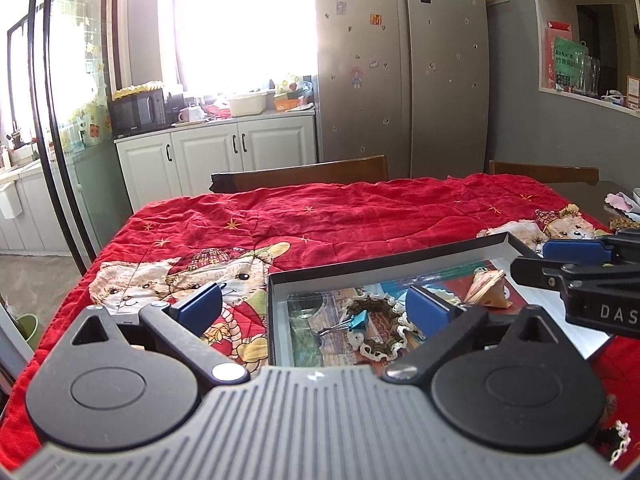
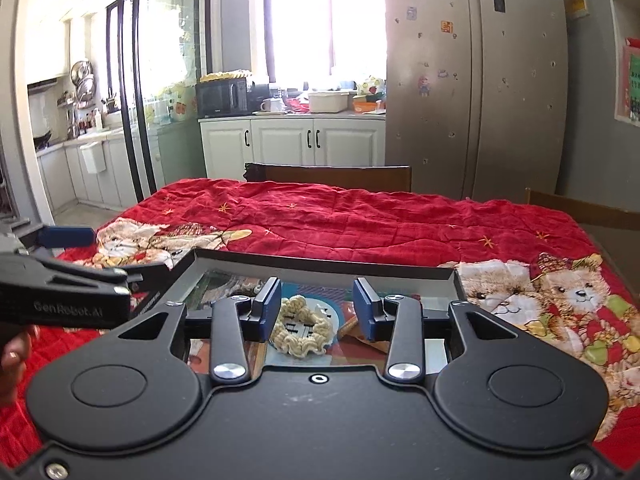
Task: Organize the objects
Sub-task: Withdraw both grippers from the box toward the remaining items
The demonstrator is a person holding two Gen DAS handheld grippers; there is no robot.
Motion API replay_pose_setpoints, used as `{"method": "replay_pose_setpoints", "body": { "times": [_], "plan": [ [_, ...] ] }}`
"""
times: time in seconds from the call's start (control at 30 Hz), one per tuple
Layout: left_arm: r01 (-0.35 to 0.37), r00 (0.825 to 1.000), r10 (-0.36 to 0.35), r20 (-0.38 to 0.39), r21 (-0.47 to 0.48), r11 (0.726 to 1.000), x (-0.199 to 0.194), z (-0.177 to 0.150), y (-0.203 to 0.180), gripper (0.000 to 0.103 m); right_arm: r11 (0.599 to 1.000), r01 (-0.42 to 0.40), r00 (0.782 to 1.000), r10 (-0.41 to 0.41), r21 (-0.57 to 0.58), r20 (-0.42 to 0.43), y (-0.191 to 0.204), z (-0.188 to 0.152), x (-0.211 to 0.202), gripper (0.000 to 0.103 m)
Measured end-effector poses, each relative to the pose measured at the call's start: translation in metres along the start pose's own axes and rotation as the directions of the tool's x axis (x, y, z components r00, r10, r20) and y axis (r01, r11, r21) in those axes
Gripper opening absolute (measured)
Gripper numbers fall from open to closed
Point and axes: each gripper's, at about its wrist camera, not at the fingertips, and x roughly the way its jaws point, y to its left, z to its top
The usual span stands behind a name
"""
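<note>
A shallow black-rimmed box [image 1: 360, 263] with a picture-printed floor lies on the red quilt; it also shows in the right wrist view [image 2: 320, 261]. Inside lie a blue binder clip [image 1: 352, 322], a brown-and-cream crochet ring [image 1: 384, 328] and a tan folded piece [image 1: 486, 288]. My left gripper [image 1: 316, 306] is open and empty over the box's left edge. My right gripper [image 2: 316, 306] is open, its pads either side of a cream crochet scrunchie [image 2: 302, 330] lying in the box, not touching it. It enters the left wrist view from the right edge [image 1: 576, 260].
The red teddy-bear quilt [image 1: 320, 216] covers the table. Two wooden chairs [image 1: 300, 174] stand at the far side. Small items [image 1: 622, 204] lie on bare table at far right. Another crochet piece [image 1: 612, 436] lies on the quilt at lower right. Fridge and cabinets stand behind.
</note>
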Motion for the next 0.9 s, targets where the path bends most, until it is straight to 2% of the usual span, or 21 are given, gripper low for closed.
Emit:
{"method": "replay_pose_setpoints", "body": {
  "times": [0.9],
  "plan": [
    [0.013, 0.998, -0.016, 0.056, 0.058, 0.998, -0.078, -0.016, -0.003, 0.103, 0.998, -0.032, 0.999, 0.034, -0.049, 0.04, 0.004, -0.016, -0.088, 0.042]
  ]
}}
